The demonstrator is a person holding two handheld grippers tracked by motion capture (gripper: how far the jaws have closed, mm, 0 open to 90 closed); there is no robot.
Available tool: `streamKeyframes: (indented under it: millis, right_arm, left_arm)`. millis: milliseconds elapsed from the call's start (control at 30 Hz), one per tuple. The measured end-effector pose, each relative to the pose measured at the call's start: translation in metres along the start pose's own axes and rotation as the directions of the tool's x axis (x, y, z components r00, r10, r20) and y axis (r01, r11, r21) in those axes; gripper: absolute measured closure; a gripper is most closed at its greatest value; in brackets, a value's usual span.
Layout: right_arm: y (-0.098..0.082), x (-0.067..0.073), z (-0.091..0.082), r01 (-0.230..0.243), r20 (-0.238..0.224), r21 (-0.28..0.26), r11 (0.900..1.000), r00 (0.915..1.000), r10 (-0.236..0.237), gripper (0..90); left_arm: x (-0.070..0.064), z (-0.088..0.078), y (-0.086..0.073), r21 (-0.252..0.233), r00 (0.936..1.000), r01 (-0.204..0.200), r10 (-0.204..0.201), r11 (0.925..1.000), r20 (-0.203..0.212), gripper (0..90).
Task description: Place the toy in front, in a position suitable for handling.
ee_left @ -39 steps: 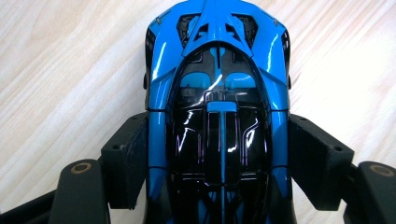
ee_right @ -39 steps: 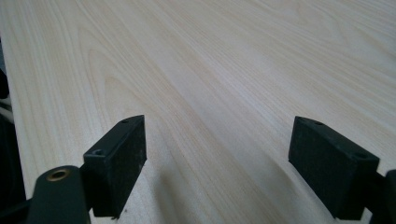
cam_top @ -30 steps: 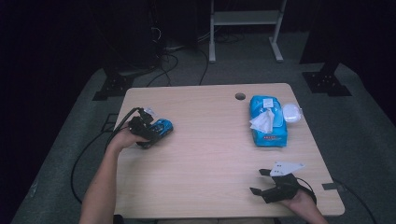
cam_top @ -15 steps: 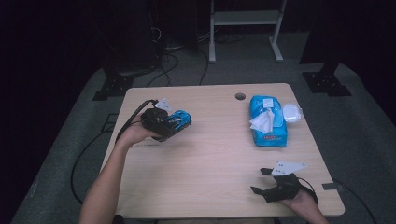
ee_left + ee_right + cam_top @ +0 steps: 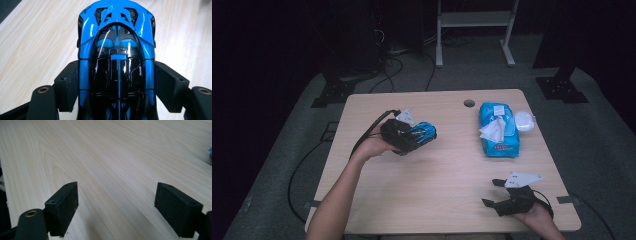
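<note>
Between left claw (image 5: 117, 100) jaws, blue toy car (image 5: 116, 50) — rear cut off, wheels hidden

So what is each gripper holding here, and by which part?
The left gripper is shut on the toy car, its pads clamped on the car's two sides around mid-body. The right gripper is open over the table and holds nothing.

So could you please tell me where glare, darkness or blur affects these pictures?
High view: the table is lit, the room around it dark. Left gripper view: bright glare streaks on the blue toy car, sharp between the pads. Right gripper view: the black pads look soft, the wood grain clearer.
</note>
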State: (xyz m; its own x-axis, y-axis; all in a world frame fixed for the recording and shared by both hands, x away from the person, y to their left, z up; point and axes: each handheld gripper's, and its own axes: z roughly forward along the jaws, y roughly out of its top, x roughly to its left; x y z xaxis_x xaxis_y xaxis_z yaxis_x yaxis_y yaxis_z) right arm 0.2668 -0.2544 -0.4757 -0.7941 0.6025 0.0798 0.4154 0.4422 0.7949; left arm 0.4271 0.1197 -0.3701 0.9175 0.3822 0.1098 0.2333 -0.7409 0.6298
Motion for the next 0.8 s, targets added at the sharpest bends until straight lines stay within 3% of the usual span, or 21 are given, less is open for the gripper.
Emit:
streamKeyframes:
  millis: [333,533,800]
  right_arm:
    - [-0.001,-0.003,-0.004,-0.007,0.013,-0.012,1.0,0.9999,0.007,18.5]
    - [-0.002,-0.005,-0.007,-0.013,0.027,-0.019,1.0,0.9996,0.013,18.5]
    - [-0.004,-0.01,-0.011,-0.027,0.052,-0.03,0.999,0.9982,0.029,18.5]
  left_arm:
    - [-0.035,0.033,0.016,0.002,0.9954,-0.074,0.074,0.9973,0.062,28.0]
    - [-0.056,0.055,0.02,0.008,0.989,-0.095,0.093,0.9955,0.114,28.0]
    - [-0.077,0.079,0.018,0.041,0.9819,-0.122,0.115,0.9917,0.151,28.0]
